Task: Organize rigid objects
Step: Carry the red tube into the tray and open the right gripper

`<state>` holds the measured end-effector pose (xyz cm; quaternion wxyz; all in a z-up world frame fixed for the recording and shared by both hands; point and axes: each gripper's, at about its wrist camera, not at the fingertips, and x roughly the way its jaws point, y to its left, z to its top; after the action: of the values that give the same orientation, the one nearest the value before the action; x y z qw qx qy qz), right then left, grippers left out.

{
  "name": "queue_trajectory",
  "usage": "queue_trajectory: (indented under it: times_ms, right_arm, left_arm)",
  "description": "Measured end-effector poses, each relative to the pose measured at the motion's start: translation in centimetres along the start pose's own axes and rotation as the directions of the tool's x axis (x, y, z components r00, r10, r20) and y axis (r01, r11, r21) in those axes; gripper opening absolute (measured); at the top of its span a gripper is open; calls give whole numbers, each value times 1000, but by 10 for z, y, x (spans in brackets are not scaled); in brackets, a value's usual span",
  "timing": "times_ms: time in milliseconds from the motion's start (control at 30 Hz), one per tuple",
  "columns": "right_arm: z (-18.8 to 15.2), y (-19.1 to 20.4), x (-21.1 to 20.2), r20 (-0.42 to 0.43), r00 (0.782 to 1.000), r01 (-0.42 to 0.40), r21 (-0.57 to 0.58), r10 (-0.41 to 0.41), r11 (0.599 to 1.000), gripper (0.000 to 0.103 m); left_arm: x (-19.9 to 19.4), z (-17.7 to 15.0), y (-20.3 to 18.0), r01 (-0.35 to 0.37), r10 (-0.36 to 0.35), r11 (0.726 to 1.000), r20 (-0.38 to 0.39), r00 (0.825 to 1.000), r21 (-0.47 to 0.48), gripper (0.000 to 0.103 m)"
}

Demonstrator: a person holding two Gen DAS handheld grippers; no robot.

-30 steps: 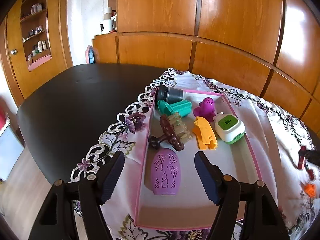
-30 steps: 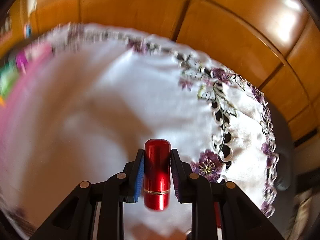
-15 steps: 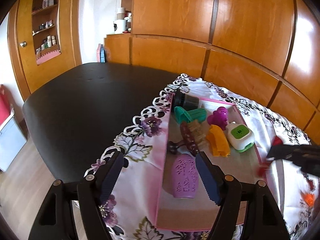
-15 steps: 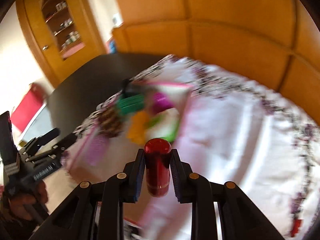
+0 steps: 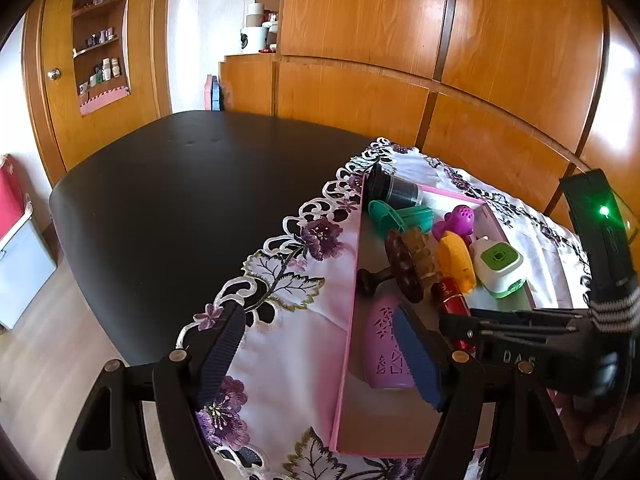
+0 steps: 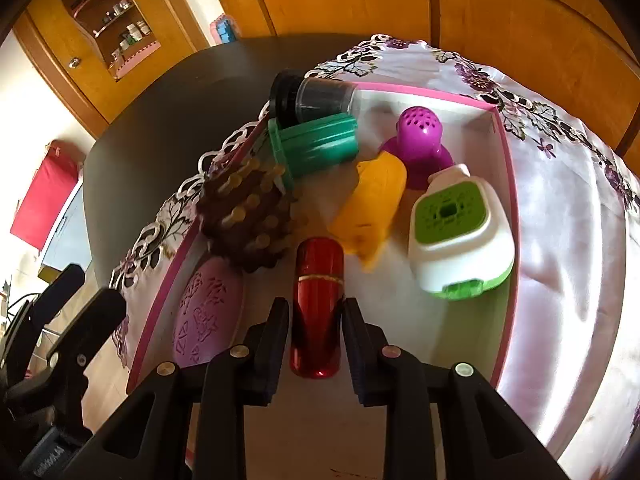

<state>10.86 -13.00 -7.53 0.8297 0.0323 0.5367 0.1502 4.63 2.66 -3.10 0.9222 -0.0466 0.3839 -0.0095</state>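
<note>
My right gripper [image 6: 316, 304] hangs low over the pink tray [image 6: 508, 160], pads on either side of a shiny red tube [image 6: 318, 280]. Its jaws are opening, and the tube still sits between the pads, pointing toward the brown bristle brush [image 6: 244, 216]. In the left wrist view the red tube [image 5: 452, 300] shows beside the orange piece [image 5: 456, 260]. My left gripper [image 5: 318, 312] is open with nothing between its fingers, straddling the tray's left wall [image 5: 352, 280]. Its right finger covers part of the purple oval [image 5: 384, 344].
The tray also holds a dark jar [image 6: 316, 96], a teal piece [image 6: 316, 148], a magenta knob [image 6: 420, 136] and a white-and-green device [image 6: 456, 224]. An embroidered cloth [image 6: 568, 208] lies under it on the black table [image 5: 180, 200]. Wooden cabinets stand behind.
My right gripper swung from over the bare cloth to the tray, carrying the red tube down among the objects. My left gripper drifted slightly toward the tray's left wall.
</note>
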Motion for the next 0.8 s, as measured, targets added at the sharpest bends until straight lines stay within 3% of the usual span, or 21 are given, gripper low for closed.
queue_trajectory:
  times_ms: [567, 800]
  right_arm:
    - [-20, -9, -55, 142, 986, 89, 12, -90, 996, 27]
    - [-30, -39, -84, 194, 969, 142, 56, -151, 988, 32]
  left_arm:
    - [-13, -1, -19, 14, -15, 998, 22, 1000, 57, 79]
    - [-17, -2, -26, 31, -34, 996, 25, 999, 80, 79]
